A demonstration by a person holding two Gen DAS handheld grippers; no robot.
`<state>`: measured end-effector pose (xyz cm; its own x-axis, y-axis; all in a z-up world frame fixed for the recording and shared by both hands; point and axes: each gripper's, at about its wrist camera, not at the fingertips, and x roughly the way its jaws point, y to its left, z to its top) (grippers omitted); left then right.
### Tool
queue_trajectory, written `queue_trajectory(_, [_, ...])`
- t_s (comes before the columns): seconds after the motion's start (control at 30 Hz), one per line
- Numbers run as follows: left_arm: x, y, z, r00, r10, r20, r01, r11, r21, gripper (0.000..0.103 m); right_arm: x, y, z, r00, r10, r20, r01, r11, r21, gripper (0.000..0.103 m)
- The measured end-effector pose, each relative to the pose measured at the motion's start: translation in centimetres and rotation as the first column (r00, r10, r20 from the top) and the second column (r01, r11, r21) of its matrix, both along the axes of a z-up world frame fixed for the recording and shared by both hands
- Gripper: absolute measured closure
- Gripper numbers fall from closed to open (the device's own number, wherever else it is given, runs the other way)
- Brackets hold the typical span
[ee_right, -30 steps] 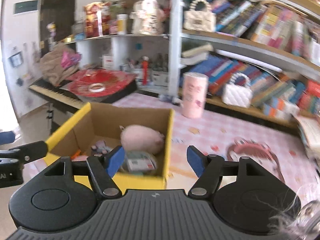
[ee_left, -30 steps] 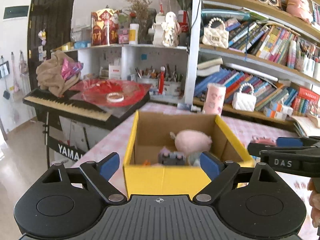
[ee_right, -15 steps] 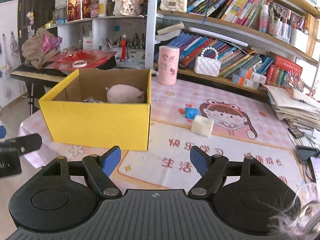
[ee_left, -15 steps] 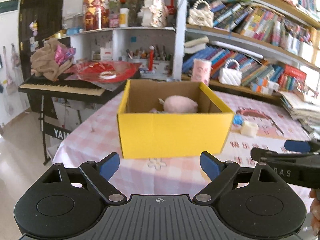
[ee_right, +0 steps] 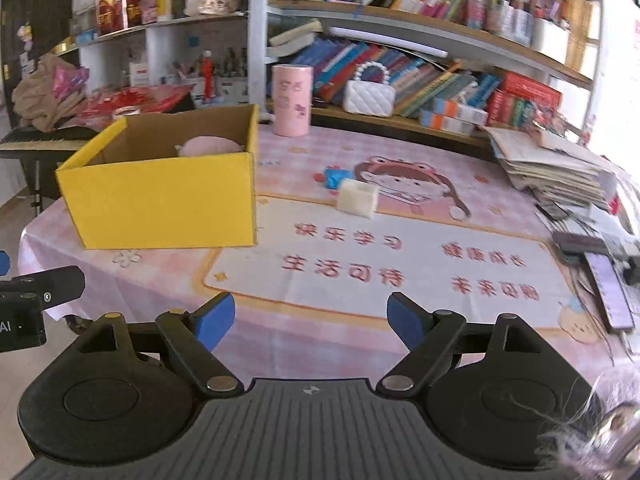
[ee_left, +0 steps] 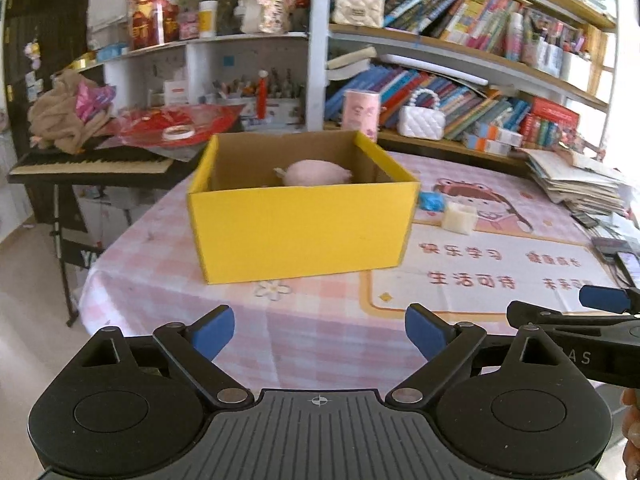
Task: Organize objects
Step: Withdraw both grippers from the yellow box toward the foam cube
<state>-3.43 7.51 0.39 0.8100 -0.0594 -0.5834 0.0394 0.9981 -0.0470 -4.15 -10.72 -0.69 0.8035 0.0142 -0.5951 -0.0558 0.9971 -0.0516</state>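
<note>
A yellow cardboard box (ee_left: 300, 232) (ee_right: 160, 196) stands on the pink checked tablecloth, with a pink plush toy (ee_left: 316, 171) (ee_right: 210, 146) inside. To its right lie a small white cube (ee_left: 459, 218) (ee_right: 357, 197) and a crumpled blue item (ee_left: 431, 201) (ee_right: 335, 177). My left gripper (ee_left: 319, 334) hovers near the table's front edge, well short of the box; its jaws are opening and nothing is between them. My right gripper (ee_right: 310, 322) hangs over the printed mat, jaws opening and empty. Each gripper shows at the edge of the other's view.
A pink cylinder (ee_right: 291, 100) stands behind the box. Stacked papers (ee_right: 560, 168) and a phone (ee_right: 610, 292) lie at the table's right. A keyboard (ee_left: 92, 166) on a stand sits left of the table. Crowded bookshelves (ee_left: 460, 80) line the back.
Both grippers have pulled back from over the box toward the table's front edge, so the box looks smaller and farther. The right gripper's jaws have widened; the left's widened slightly.
</note>
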Motion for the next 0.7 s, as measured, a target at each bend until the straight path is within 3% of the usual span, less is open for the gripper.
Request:
queue_trajectory(0.4, [0.8,-4.5,-0.1,0.984,-0.178,-0.001,0.178,0.984,-0.014,0.008,-2.0,-4.7,0.0,0.984,-0.178,-0.004,0.178,0.984,-0.004,0.017])
queue_trajectory(0.7, [2.2,-7.6,-0.4,0.969,-0.245,-0.017,0.245,0.969,-0.031,0.008,-2.0,-7.8,-0.2,0.965,-0.260,-0.018,0.260,0.965,-0.014,0.015])
